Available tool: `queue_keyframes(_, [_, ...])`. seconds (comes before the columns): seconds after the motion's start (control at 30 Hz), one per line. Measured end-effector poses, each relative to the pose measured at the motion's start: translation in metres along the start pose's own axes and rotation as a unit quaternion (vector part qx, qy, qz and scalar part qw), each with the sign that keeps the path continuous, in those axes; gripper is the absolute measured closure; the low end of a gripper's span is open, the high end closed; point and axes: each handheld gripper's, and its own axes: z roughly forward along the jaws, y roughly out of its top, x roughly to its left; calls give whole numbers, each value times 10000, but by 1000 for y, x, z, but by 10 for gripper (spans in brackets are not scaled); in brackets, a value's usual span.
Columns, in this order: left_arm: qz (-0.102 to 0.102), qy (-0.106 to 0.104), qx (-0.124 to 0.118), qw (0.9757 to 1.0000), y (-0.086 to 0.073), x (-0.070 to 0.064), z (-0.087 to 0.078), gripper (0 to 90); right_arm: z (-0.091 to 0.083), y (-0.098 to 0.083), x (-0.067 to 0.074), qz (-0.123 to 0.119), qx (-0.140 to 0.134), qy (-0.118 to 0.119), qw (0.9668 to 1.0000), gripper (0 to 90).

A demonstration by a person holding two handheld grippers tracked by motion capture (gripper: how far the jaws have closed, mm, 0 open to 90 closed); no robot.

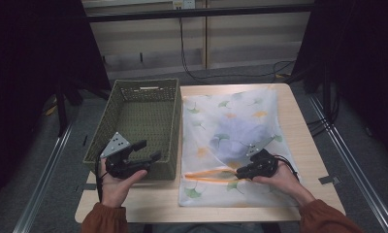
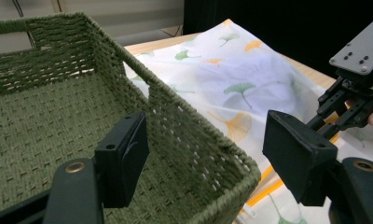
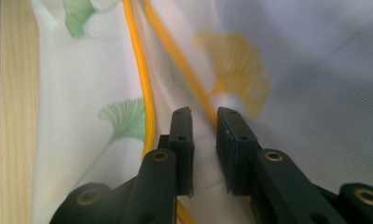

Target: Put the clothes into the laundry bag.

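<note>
Looking down from the high view, your left gripper (image 1: 144, 150) hovers over the near right corner of the green woven basket (image 1: 134, 87), while your right gripper (image 1: 241, 171) rests on the white leaf-print mesh bag (image 1: 231, 121) lying flat on the table (image 1: 306, 145) beside the basket. Your left gripper view shows those jaws wide apart, one inside the basket wall, one outside, gripping nothing. Your right gripper view has the jaws nearly together, a narrow gap remaining, down on the bag's fabric just beside its orange zipper (image 3: 142, 84).

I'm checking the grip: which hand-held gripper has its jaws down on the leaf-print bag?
The right hand-held gripper: its jaws stand narrowly apart over the leaf-print bag by its orange zipper. The left hand-held gripper stands wide open above the green basket.
</note>
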Motion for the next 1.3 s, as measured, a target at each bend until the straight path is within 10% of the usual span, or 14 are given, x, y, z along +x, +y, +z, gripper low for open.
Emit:
queue_keyframes(0.17, [-68,34,-78,9999,-1,3,-7,292,-4,-2,-1,176,-129,-40,9998,763])
queue_keyframes(0.43, [-81,149,9,9999,-7,3,-14,301,-36,-3,14,366,-1063,-394,9929,747])
queue_keyframes(1.3, [-56,299,19,9995,-42,-10,-43,263,-112,-48,28,1233,-2687,-1459,9441,485])
